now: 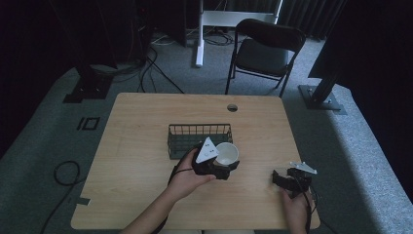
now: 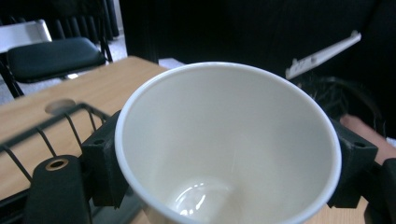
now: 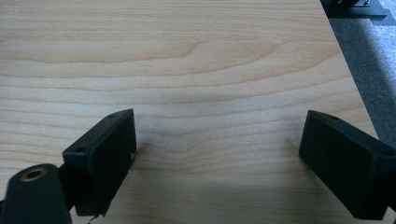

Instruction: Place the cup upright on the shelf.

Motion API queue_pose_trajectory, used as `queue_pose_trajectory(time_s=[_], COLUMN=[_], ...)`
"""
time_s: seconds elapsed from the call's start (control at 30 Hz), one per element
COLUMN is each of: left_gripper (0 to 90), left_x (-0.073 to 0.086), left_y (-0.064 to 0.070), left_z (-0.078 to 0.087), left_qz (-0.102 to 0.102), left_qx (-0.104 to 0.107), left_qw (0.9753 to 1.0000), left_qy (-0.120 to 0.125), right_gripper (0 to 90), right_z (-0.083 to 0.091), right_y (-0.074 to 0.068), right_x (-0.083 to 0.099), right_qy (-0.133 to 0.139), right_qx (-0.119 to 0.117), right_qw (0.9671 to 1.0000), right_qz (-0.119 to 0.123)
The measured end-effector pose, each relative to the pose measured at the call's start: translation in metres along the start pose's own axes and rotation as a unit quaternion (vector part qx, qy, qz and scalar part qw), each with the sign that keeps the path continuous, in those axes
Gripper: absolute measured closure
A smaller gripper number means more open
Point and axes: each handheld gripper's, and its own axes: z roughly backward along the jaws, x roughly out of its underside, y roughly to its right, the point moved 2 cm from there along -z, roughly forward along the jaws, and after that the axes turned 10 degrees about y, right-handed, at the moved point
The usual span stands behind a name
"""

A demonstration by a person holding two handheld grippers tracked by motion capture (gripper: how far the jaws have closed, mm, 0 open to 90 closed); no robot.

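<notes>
A white paper cup is held tilted just in front of a dark wire basket at the table's middle. My left gripper is shut on the cup. In the left gripper view the empty cup sits between the two black jaws, its mouth facing the camera, with the basket's wire rim at the left. My right gripper rests low over the table near the front right, jaws spread wide. In the right gripper view my right gripper is open over bare wood, with nothing between its fingers.
The wooden table has a round cable hole near its far edge. A black folding chair stands behind the table. Cables lie on the grey carpet at the left. The table's right edge is close to my right gripper.
</notes>
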Motion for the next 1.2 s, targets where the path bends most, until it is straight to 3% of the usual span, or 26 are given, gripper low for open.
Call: queue_pose_trajectory(time_s=[0.27, 0.47, 0.53, 0.73, 0.83, 1.03, 1.2], left_gripper=[20.3, 20.3, 20.3, 20.3, 20.3, 20.3, 20.3], left_x=[-0.027, -0.041, -0.044, -0.047, -0.045, -0.037, -0.025], left_y=[-0.009, -0.019, -0.022, -0.038, -0.047, -0.064, -0.077], left_z=[0.008, 0.014, 0.017, 0.024, 0.028, 0.035, 0.038], left_qz=[-0.01, -0.008, -0.012, 0.003, -0.013, -0.003, 0.007], left_qx=[-0.025, -0.061, -0.077, -0.128, -0.159, -0.208, -0.235], left_qw=[0.9991, 0.9968, 0.9952, 0.989, 0.985, 0.9762, 0.971], left_qy=[0.032, 0.052, 0.059, 0.074, 0.066, 0.061, 0.046], right_gripper=[10.6, 10.5, 10.6, 10.6, 10.5, 10.6, 10.5], right_z=[0.0, 0.0, 0.0, 0.0, 0.0, 0.0, 0.0], right_y=[0.0, 0.0, 0.0, 0.0, 0.0, 0.0, 0.0], right_x=[0.0, 0.0, 0.0, 0.0, 0.0, 0.0, 0.0], right_qy=[0.0, 0.0, 0.0, 0.0, 0.0, 0.0, 0.001], right_qx=[0.0, 0.0, 0.0, 0.0, 0.0, 0.0, 0.0], right_qw=[1.0, 1.0, 1.0, 1.0, 1.0, 1.0, 1.0], right_qz=[0.001, 0.001, 0.001, 0.001, 0.001, 0.001, 0.001])
